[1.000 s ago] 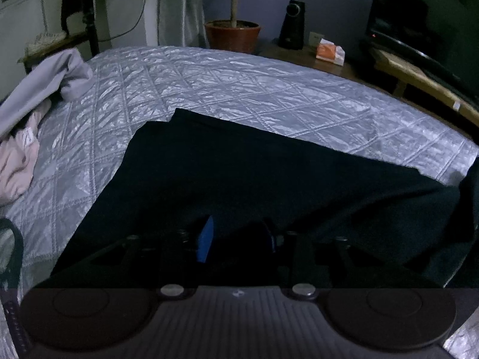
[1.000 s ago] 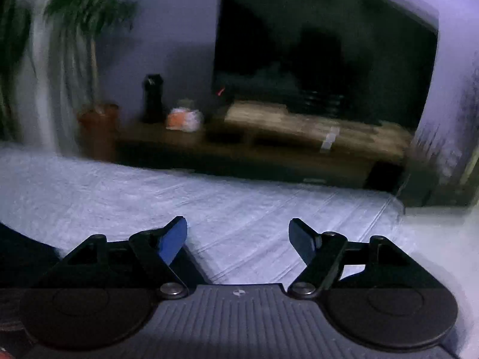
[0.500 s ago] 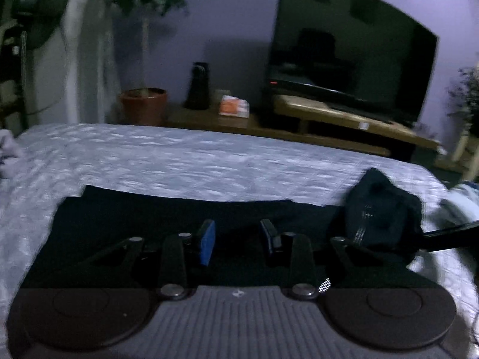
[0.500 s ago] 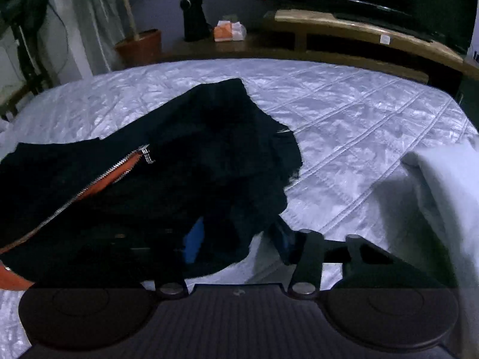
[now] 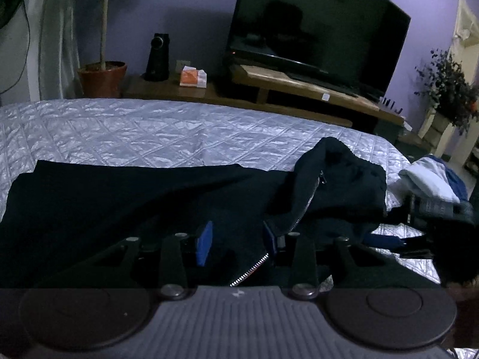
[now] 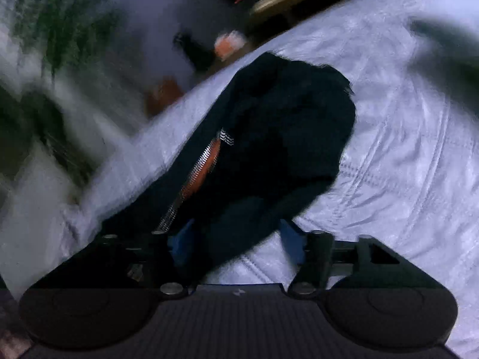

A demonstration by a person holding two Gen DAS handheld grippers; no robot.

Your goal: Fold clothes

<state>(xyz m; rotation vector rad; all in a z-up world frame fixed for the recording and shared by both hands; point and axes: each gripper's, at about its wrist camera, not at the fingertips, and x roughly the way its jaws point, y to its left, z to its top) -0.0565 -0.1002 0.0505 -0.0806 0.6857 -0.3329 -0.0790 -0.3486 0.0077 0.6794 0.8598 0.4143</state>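
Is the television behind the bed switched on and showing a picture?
No, the television screen is dark, with only a small red light at its lower edge.

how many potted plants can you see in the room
2: a tall plant in a terracotta pot beyond the bed's far left corner, and a bushy plant on a pale stand at far right, past the TV. Others may be out of view.
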